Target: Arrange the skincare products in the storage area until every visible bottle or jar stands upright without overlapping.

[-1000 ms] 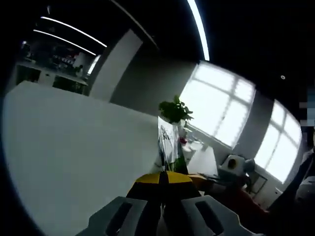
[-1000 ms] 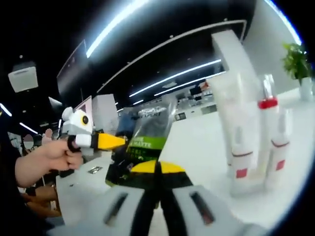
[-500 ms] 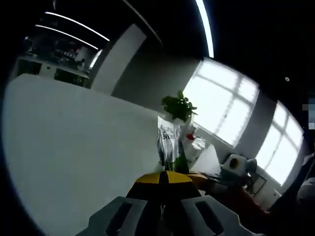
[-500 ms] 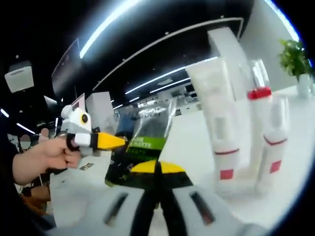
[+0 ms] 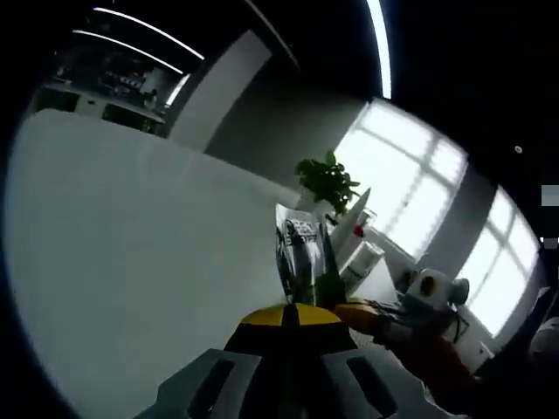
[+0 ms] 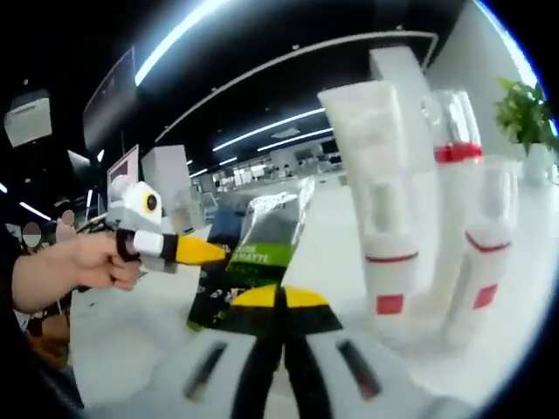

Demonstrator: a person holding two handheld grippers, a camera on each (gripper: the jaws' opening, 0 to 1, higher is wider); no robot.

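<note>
Right gripper view: we see the right claw (image 6: 281,301) with jaws closed, pinching the bottom edge of a green-and-black sachet (image 6: 253,262) that stands up from it. The white tabletop (image 6: 332,262) runs back into an open room with long ceiling light strips (image 6: 271,131) on a dark ceiling. Right of the sachet, three white tubes stand cap-down close together: a wide tube (image 6: 377,209), a clear-topped tube with a red band (image 6: 454,209) and a shorter tube (image 6: 485,253). A potted plant (image 6: 524,109) sits far right. At left a hand (image 6: 83,262) holds the left claw (image 6: 205,253), its yellow tip at the sachet's edge.

Left gripper view: the left claw (image 5: 293,316) has its jaws together; we cannot tell whether it grips the sachet (image 5: 301,253) rising just past it. The bare tabletop (image 5: 131,236) spreads left. Bright windows (image 5: 410,188), a plant (image 5: 327,179) and one ceiling strip (image 5: 377,44) lie behind.
</note>
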